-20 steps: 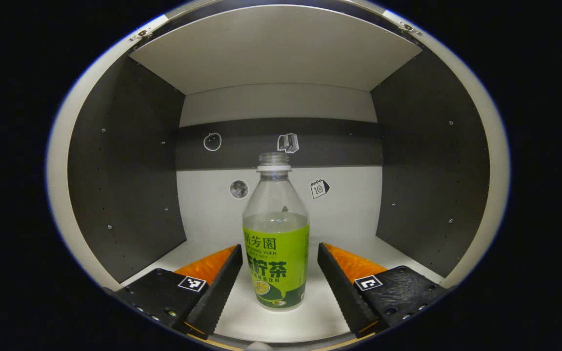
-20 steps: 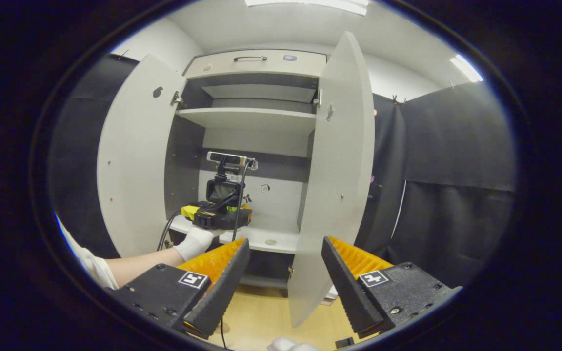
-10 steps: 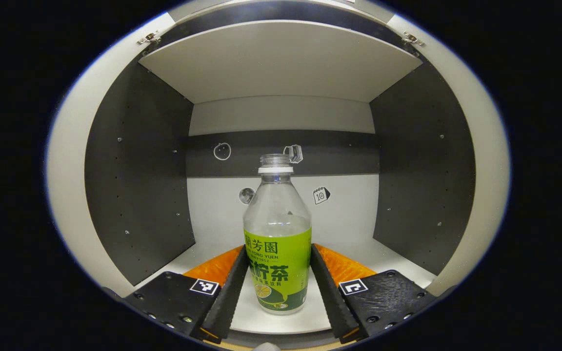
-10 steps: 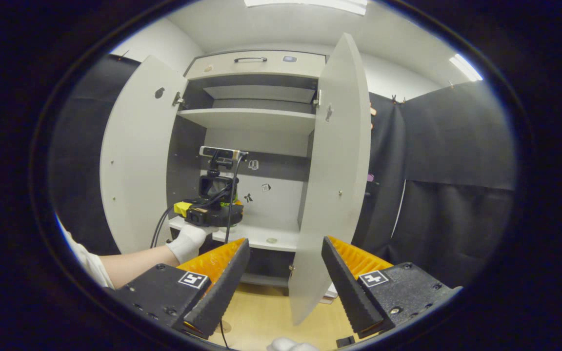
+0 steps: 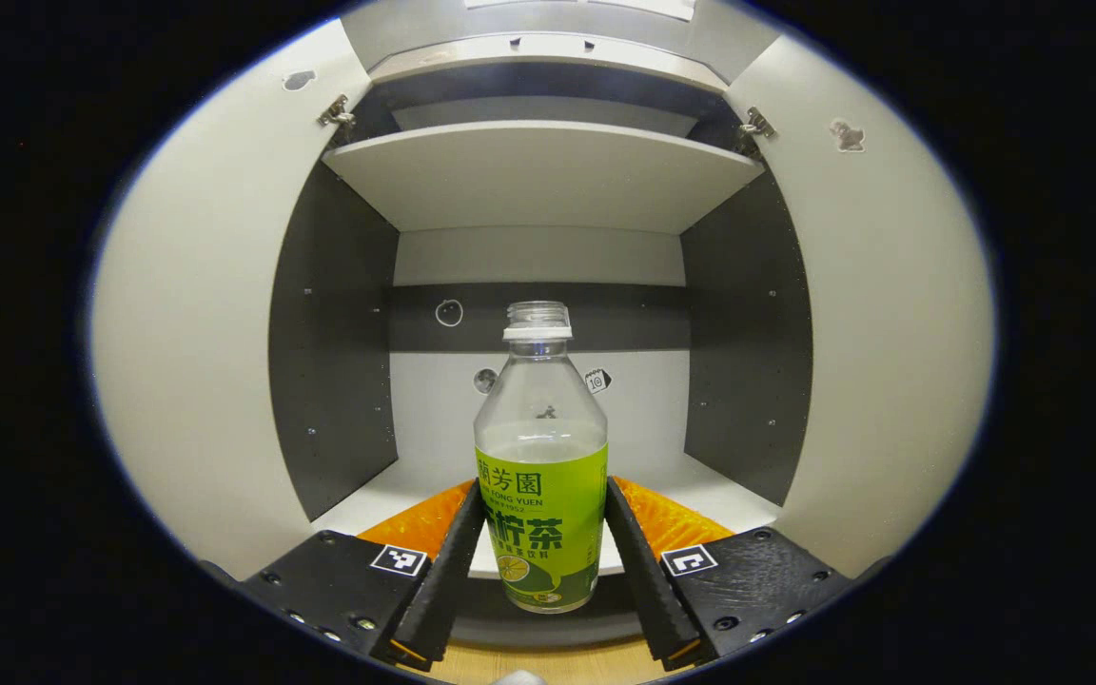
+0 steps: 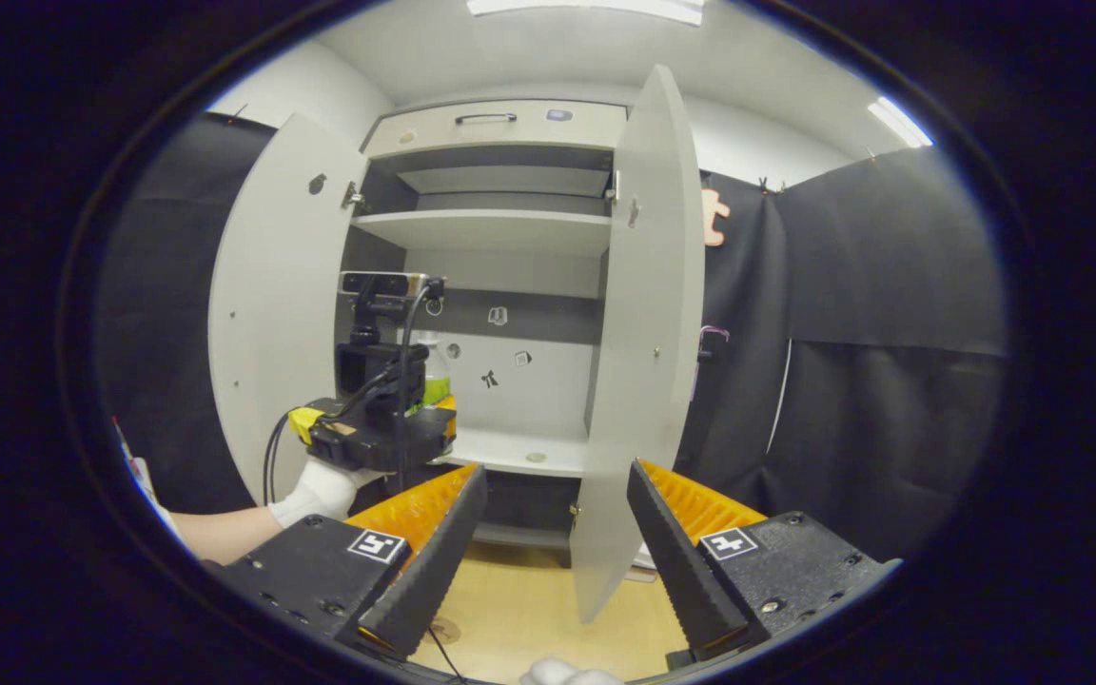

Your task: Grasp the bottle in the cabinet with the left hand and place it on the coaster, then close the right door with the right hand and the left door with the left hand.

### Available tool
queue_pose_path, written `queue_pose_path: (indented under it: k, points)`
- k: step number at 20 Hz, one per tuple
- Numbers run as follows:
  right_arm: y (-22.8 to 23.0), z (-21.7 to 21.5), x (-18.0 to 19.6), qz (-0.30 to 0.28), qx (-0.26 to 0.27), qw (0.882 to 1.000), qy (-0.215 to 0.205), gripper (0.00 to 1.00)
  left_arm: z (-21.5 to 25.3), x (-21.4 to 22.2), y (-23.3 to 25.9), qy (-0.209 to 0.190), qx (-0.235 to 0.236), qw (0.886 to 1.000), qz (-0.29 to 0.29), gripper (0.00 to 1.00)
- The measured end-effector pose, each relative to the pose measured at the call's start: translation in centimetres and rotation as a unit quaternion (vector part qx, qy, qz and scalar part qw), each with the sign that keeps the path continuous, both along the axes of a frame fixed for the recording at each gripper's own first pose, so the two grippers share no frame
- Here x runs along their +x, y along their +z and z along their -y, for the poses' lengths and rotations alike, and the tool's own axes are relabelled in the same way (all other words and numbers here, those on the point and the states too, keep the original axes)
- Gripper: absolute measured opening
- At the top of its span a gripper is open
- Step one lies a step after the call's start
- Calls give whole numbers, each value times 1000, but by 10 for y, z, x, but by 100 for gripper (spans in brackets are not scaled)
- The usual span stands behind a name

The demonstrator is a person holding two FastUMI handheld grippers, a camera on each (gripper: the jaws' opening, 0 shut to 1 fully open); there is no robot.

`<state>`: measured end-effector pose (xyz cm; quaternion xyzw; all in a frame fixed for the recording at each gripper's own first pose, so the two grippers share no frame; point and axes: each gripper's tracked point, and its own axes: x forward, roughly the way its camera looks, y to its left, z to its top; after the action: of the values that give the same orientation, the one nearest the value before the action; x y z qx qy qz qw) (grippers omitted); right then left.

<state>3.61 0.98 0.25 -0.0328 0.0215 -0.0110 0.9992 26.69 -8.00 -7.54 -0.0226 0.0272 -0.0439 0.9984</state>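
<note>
Bottle (image 5: 540,476), now clamped in left hand-held gripper (image 5: 540,561), out past the shelf edge.

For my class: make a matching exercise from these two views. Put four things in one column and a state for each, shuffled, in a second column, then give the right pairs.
Things
1. bottle
2. left gripper
3. right gripper
4. right door

States
A. open, holding nothing
B. swung open from the cabinet
C. upright, capless, partly filled
D. shut on the bottle's label

Pairs: 1-C, 2-D, 3-A, 4-B
</note>
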Motion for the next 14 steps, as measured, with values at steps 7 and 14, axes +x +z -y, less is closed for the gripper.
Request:
queue_pose_path:
  k: [7, 14]
  points:
    - [-9, 15, -24, -2, 7, 1000, -9, 98, -1, -74, -18, -1, 3, 1000, -2, 74]
    - [-22, 30, -40, -14, 10, 1000, -17, 98, 9, -133, -77, -20, -4, 1000, -21, 78]
